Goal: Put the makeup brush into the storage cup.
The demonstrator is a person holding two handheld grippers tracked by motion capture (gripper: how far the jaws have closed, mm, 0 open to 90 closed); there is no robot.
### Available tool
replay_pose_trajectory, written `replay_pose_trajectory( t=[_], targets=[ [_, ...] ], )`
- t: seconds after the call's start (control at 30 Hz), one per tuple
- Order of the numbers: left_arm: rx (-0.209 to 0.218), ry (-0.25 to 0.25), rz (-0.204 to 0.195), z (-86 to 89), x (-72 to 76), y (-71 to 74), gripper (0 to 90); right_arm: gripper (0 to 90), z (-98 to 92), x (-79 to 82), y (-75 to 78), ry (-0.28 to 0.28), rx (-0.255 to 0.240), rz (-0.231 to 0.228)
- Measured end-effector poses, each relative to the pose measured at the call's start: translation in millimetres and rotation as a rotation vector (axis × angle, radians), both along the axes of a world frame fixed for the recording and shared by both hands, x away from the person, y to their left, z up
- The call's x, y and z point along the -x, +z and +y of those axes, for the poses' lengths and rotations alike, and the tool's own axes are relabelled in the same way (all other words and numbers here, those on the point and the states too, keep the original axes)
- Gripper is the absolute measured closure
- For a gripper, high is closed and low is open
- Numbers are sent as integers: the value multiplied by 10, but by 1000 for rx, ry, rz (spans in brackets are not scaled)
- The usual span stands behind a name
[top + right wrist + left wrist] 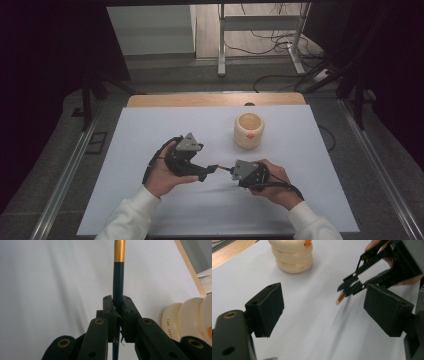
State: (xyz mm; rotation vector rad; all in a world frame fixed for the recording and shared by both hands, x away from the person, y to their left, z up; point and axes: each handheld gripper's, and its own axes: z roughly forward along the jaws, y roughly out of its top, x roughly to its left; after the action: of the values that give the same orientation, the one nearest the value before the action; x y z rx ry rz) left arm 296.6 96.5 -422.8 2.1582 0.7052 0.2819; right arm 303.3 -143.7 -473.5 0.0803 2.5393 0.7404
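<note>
A thin stick (118, 272) with a dark teal shaft and a gold end is clamped between the jaws of my right gripper (117, 307), which is shut on it. In the high view the right gripper (232, 170) holds the stick (223, 169) level, pointing left at my left gripper (207, 171). My left gripper (325, 310) stands open, with both pads clear of the stick. The gold end (340, 298) hangs just beyond its right pad, above the white sheet. The right gripper (348, 286) comes in from the upper right of the left gripper view.
A cream ribbed pot (249, 131) with an orange mark stands behind the grippers, right of centre; the same pot (292, 257) shows from the left gripper, and the pot (186, 317) again from the right gripper. A white sheet (150, 130) covers the table, with a wooden edge (215, 100) at the back.
</note>
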Motion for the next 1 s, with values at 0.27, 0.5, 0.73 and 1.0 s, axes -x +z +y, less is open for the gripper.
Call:
replay_pose_trajectory(
  t=[0.27, 0.5, 0.73, 1.0],
  targets=[
    [-4, 32, -1, 97, 64, -132, 168, 839, -19, -3, 20, -10, -23, 1],
    [1, 60, -2, 230, 126, -214, 171, 839, -53, -6, 60, -29, -48, -4],
    [-23, 93, -4, 393, 204, -330, 176, 839, -83, -7, 96, -37, -65, -5],
    [-51, 141, 7, 571, 217, -500, 180, 839, -120, -6, 124, -49, -87, -3]
  ],
)
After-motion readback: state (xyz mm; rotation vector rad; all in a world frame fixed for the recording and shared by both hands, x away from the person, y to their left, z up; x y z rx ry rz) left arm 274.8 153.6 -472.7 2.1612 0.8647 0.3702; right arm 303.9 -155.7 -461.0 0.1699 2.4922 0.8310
